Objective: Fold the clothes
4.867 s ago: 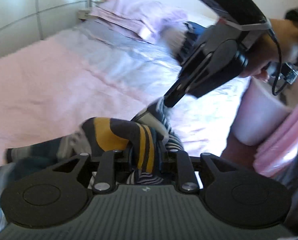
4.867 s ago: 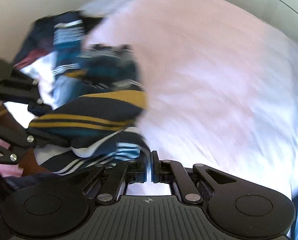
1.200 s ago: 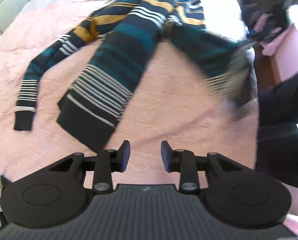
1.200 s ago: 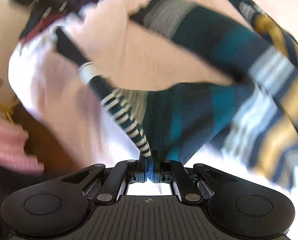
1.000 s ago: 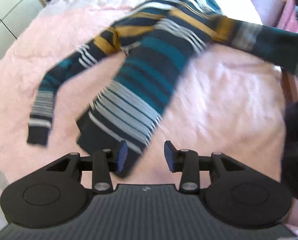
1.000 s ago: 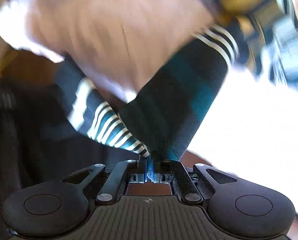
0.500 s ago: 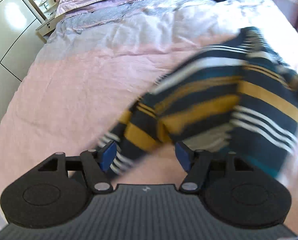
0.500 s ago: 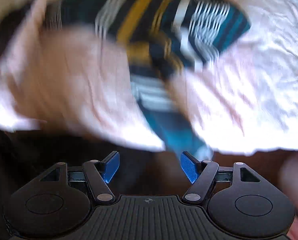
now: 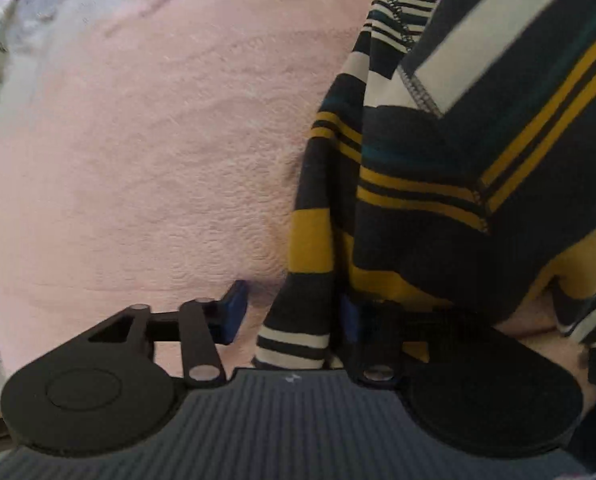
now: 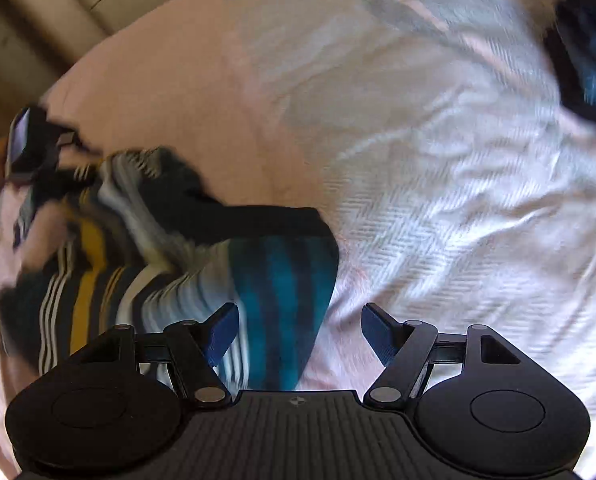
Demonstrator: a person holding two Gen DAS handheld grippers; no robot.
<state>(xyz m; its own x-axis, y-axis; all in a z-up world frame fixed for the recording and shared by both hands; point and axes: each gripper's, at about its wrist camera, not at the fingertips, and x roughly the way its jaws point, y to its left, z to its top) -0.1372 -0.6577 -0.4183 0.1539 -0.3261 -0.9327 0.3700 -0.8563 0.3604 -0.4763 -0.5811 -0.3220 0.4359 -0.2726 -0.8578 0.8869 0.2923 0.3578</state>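
A striped sweater (image 9: 438, 168) in navy, white, mustard and teal lies rumpled on the pink bedspread (image 9: 157, 140). My left gripper (image 9: 291, 314) is low on the bed and open. A hanging fold of the sweater sits between its fingers, and the right blue pad is half hidden by cloth. In the right wrist view the sweater (image 10: 145, 272) is bunched at the left, with its teal part reaching under my right gripper (image 10: 300, 332). That gripper is open and holds nothing. The far end of the sweater is blurred.
The bedspread (image 10: 438, 184) stretches away to the right and far side. A dark blue pile of cloth (image 10: 590, 52) lies at the top right. Pale cupboard fronts (image 10: 37, 20) stand beyond the bed's far left edge.
The right gripper let go of the sleeve about a second ago and now hovers open over the bed. The left gripper has dropped close to the sweater, a fold now between its fingers.
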